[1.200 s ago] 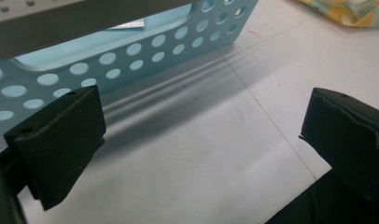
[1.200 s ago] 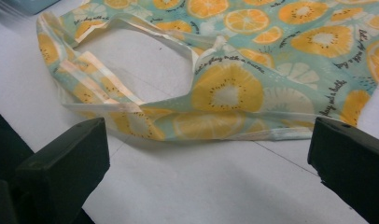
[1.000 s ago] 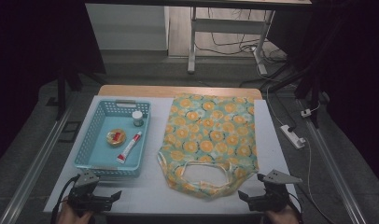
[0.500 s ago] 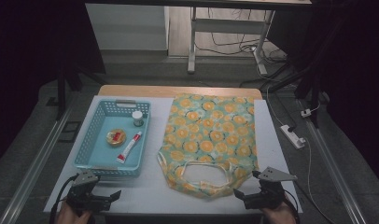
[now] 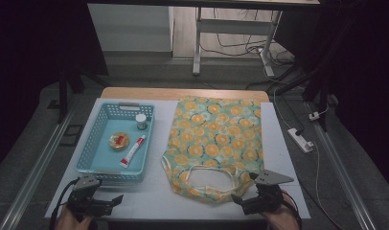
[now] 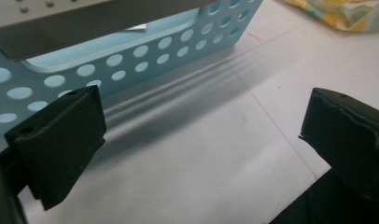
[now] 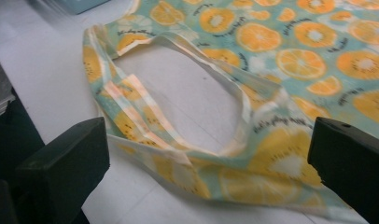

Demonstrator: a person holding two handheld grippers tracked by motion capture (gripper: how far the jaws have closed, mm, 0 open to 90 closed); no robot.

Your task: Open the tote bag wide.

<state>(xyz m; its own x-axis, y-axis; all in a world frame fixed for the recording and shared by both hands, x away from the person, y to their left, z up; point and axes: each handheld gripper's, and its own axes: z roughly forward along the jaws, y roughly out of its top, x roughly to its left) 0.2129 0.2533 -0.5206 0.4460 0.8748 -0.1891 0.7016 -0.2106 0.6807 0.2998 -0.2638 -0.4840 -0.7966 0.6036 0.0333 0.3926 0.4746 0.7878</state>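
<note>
Each hand carries a black claw topped by a grey three-cornered plate: the left claw trails a dark cable that loops off at its outer side, and the right claw has a dark cable curving round the wrist. In the gripper views the jaws are blocky pads of matte black foam-like material with squared, slightly ragged edges. A small round hole shows near the top of several pads.
</note>
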